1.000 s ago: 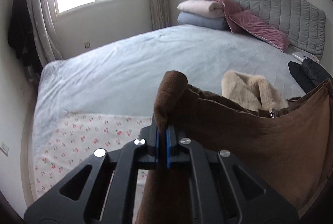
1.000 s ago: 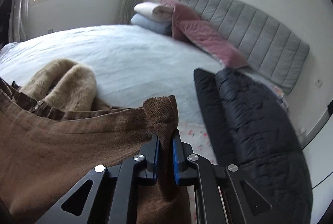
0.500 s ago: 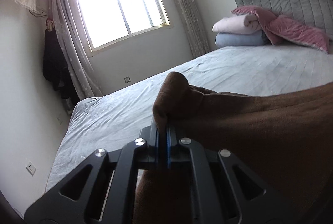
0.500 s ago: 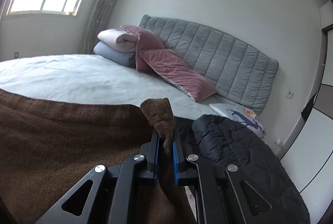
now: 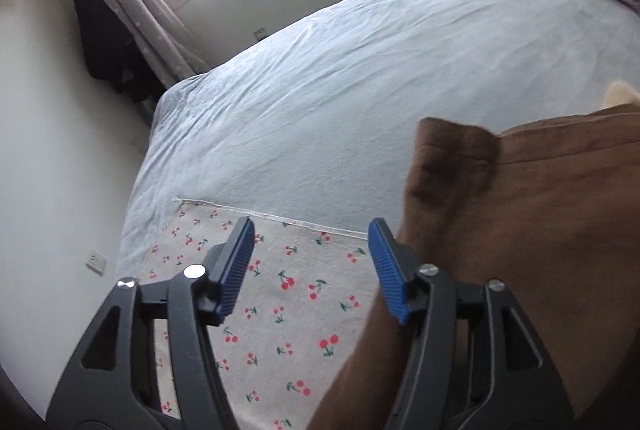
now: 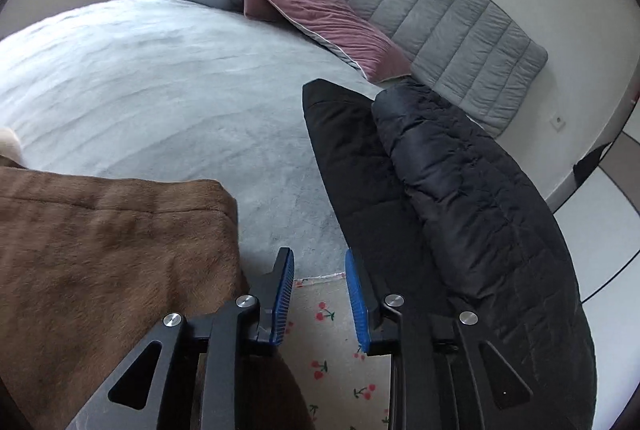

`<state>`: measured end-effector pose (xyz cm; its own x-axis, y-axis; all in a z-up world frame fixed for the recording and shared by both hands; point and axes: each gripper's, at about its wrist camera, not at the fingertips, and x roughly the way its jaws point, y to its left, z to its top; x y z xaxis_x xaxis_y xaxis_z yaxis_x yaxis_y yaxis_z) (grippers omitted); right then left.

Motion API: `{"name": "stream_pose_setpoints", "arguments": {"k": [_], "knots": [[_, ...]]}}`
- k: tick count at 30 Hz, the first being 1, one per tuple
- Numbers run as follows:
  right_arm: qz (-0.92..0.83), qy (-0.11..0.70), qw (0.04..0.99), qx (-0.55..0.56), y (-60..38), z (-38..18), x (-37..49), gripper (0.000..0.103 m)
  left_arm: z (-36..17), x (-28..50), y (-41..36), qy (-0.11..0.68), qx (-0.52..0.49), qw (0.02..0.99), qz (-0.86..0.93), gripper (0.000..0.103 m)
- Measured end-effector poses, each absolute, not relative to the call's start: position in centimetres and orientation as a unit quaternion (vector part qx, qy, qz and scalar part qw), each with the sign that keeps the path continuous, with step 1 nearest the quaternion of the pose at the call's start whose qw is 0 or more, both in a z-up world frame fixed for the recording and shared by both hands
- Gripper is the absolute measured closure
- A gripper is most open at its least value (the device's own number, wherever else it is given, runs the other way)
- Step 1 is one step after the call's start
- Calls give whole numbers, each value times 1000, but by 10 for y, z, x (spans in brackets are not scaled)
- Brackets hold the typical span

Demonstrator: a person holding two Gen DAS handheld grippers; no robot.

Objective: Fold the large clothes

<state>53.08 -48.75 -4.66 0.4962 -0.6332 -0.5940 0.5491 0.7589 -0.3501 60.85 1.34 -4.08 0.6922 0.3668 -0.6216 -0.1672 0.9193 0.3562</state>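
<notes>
Both the left gripper [image 5: 310,264] and right gripper [image 6: 319,297] have released the brown coat [image 5: 540,250] and stand open, fold laid on the bed [image 5: 360,70]

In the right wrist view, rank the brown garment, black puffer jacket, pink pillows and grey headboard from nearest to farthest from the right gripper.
1. brown garment, just left of the right gripper; black puffer jacket, just right. Too close to call.
2. pink pillows, far side of the bed.
3. grey headboard, behind them.
</notes>
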Motion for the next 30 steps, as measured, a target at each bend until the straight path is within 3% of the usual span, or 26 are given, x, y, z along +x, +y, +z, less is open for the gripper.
{"name": "stream_pose_setpoints", "arguments": {"k": [2, 5, 9, 11, 14, 16, 20, 25, 30], "knots": [[-297, 363, 881, -54, -458, -40, 521, 50, -31, 589, -6, 351, 133, 922, 100, 21], [-206, 351, 912, -47, -401, -31, 504, 30, -29, 558, -52, 366, 109, 924, -21, 19], [-88, 371, 924, -5, -336, -42, 496, 28, -61, 534, -91, 393, 68, 909, -117, 18], [-72, 387, 919, 18, -331, -59, 490, 28, -76, 532, -73, 405, 49, 905, -120, 18], [-85, 404, 911, 19, -355, -82, 468, 28, -82, 518, -29, 386, 44, 914, -117, 17], [-124, 398, 908, 28, -391, -83, 447, 27, -83, 512, 3, 386, 68, 916, -84, 9], [-179, 410, 891, 80, -462, -74, 405, 27, -86, 508, 75, 414, 66, 908, -21, 9], [-149, 399, 888, 174, -500, -58, 350, 27, -81, 490, 132, 450, -70, 887, -78, 9], [-56, 410, 861, 295, -510, -69, 311, 16, -103, 466, 126, 508, -203, 816, -186, 9]]}}
